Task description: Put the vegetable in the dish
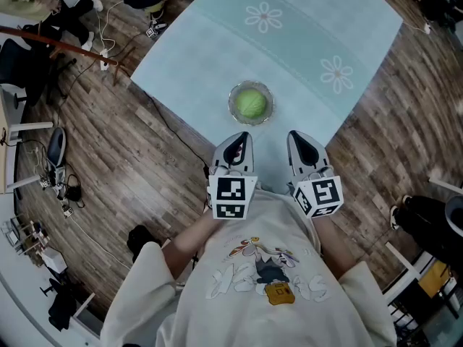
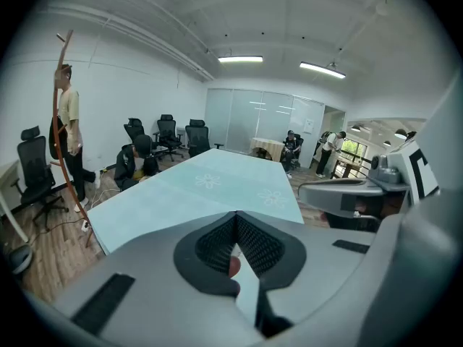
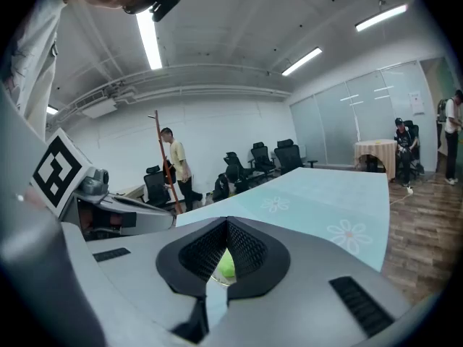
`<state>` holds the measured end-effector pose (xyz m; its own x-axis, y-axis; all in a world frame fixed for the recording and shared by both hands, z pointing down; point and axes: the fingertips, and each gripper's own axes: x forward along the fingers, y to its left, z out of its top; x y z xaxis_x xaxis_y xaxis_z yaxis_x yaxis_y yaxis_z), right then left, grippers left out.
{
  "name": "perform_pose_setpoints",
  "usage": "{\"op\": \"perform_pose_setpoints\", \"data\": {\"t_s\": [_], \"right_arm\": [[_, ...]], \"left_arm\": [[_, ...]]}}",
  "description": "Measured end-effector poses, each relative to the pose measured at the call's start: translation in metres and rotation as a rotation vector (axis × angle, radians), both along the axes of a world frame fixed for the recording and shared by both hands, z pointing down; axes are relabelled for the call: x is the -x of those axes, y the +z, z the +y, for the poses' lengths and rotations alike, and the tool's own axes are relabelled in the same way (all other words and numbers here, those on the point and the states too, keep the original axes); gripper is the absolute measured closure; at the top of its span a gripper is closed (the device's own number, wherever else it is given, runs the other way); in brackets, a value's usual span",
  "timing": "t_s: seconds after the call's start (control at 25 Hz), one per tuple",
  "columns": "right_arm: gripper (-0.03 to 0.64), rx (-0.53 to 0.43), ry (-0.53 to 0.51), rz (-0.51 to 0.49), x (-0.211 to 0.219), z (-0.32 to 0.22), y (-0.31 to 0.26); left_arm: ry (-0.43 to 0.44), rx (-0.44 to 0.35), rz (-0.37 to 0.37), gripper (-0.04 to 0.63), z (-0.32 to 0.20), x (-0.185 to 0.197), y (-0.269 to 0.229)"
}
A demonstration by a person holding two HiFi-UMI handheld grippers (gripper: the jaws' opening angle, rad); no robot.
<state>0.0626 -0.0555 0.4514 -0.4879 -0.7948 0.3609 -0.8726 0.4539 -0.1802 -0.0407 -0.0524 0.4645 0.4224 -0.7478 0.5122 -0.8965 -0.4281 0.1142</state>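
Observation:
A round green vegetable (image 1: 251, 104) lies in a small clear glass dish (image 1: 234, 114) near the front corner of the table (image 1: 217, 56), which has a pale blue flowered cloth. My left gripper (image 1: 242, 137) and right gripper (image 1: 296, 136) hover side by side just short of that corner, close to my chest. Both point toward the dish. In the left gripper view the left gripper (image 2: 236, 215) has its jaws together with nothing held. In the right gripper view the right gripper (image 3: 227, 221) also has its tips touching, and the vegetable (image 3: 226, 266) shows through the gap behind them.
Wooden floor surrounds the table, with cables (image 1: 101, 27) and a reddish pole (image 1: 65, 45) at the left. A person (image 2: 69, 143) stands by that pole, near several office chairs (image 2: 166, 132). More people (image 2: 289, 147) are at the room's far end.

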Motion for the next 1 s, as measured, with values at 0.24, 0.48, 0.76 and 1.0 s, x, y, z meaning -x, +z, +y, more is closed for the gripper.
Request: {"op": "perform_pose_setpoints", "data": {"t_s": [0.24, 0.48, 0.76, 1.0], "right_arm": [[0.595, -0.053, -0.045, -0.005, 0.014, 0.018, -0.031], [0.595, -0.099, -0.029, -0.029, 0.013, 0.027, -0.061], [0.595, -0.115, -0.008, -0.016, 0.005, 0.031, -0.068], [0.595, -0.112, 0.003, -0.015, 0.005, 0.034, -0.069]], "left_arm": [[0.027, -0.053, 0.075, 0.588, 0.016, -0.003, -0.046], [0.045, -0.114, 0.102, 0.588, 0.021, -0.005, -0.075], [0.047, -0.156, 0.102, 0.588, 0.023, -0.006, -0.085], [0.068, -0.151, 0.109, 0.588, 0.027, -0.01, -0.082]]}}
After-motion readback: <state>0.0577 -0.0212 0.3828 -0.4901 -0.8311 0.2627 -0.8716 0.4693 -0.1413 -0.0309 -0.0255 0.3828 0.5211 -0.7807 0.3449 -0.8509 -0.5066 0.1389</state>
